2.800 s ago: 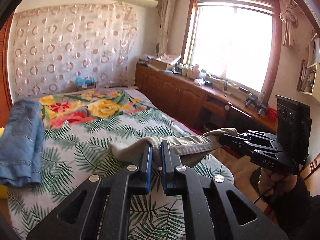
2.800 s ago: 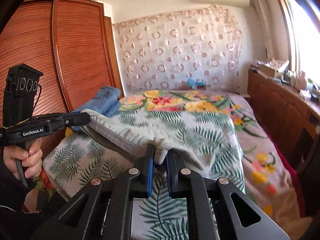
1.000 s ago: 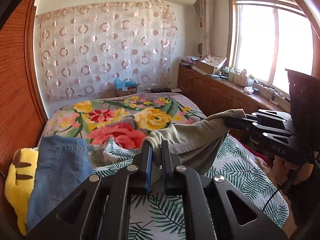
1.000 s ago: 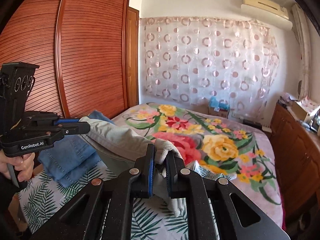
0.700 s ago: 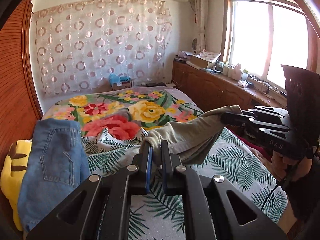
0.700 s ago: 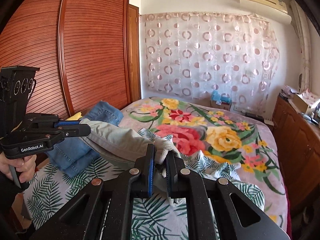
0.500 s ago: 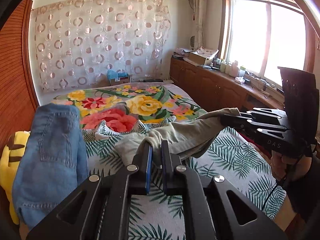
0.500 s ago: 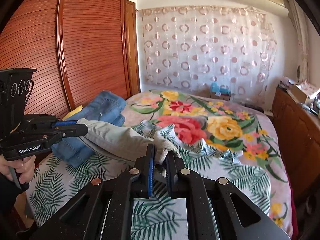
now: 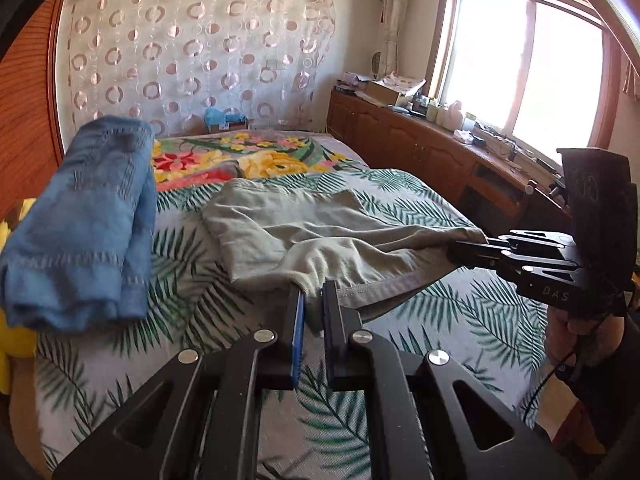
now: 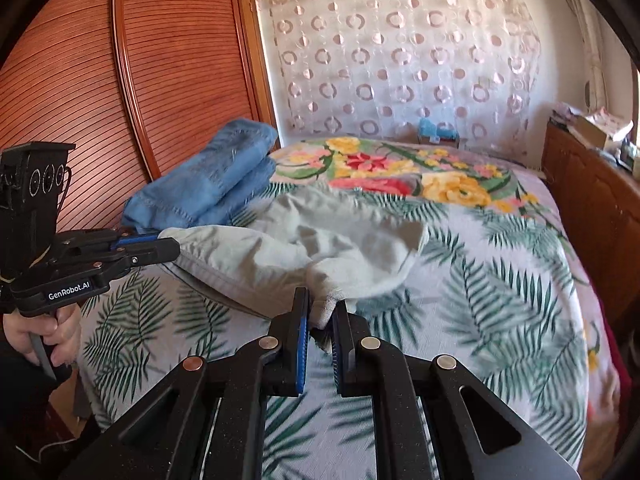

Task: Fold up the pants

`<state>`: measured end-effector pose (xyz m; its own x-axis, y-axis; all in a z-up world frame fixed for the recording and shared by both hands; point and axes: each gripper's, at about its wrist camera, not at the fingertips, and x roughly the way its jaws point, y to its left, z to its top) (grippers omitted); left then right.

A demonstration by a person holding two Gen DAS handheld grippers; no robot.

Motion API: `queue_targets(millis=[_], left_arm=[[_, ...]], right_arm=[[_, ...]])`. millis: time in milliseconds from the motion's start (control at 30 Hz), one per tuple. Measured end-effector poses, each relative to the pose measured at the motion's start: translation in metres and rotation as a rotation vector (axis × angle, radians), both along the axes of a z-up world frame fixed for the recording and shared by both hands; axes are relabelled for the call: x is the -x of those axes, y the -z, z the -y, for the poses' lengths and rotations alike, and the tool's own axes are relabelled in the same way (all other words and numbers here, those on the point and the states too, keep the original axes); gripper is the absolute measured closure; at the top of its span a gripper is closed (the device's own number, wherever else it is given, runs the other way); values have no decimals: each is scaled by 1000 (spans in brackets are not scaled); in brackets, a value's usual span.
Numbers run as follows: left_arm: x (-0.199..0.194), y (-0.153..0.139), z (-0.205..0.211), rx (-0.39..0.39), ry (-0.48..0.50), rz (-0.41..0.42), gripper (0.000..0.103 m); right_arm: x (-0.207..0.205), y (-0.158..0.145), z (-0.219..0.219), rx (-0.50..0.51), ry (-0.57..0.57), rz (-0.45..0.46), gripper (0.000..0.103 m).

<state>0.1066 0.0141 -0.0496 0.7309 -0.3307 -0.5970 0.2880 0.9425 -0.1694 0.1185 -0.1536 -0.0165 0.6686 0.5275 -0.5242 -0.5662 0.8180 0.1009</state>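
The khaki pants [image 9: 312,236] [image 10: 288,252] lie spread over the leaf-print bedspread [image 9: 192,292], their far end resting flat and the near edge lifted between both grippers. My left gripper [image 9: 311,294] is shut on one corner of that near edge, and shows again at the left of the right wrist view [image 10: 170,246]. My right gripper [image 10: 321,306] is shut on the other corner, and appears at the right of the left wrist view [image 9: 452,249]. A stretch of hem hangs taut between the two grips.
A pile of folded blue jeans [image 9: 84,224] [image 10: 208,184] sits at the left side of the bed, with something yellow [image 9: 12,344] beneath it. A wooden wardrobe [image 10: 132,80] stands left, a low cabinet [image 9: 420,152] under the window right. A person's hands [image 10: 44,330] hold the gripper handles.
Both grippers have come down and forward with the pants. The garment hung bunched in the air before; now its far part lies spread on the bedspread. Both grips stayed shut.
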Motion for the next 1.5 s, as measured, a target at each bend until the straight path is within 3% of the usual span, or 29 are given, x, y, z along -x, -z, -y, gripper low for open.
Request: queue_targets(millis=[333,867,1133,1367,1433,1500], left_arm=[[34,25,17,18,37,-57,94],[69,21,12,16,37,-53,94],[66,44,18,1,18,-110,93],[63,59,18,-19,-12,-164,83],[65,60,16,-15,-26,-159,65],[65,60,13,2,-36,-156,60]], right_arm=[[22,-5,18,5,9,-56,93],[53,-9,23,20,-22,-59,93],[53,12,28,27,-26,-94,93],[49,25,18,69,-22,-115,93],[50,26,19,67,-23,-117,93],[50,27,19,67,-22,-121,93]])
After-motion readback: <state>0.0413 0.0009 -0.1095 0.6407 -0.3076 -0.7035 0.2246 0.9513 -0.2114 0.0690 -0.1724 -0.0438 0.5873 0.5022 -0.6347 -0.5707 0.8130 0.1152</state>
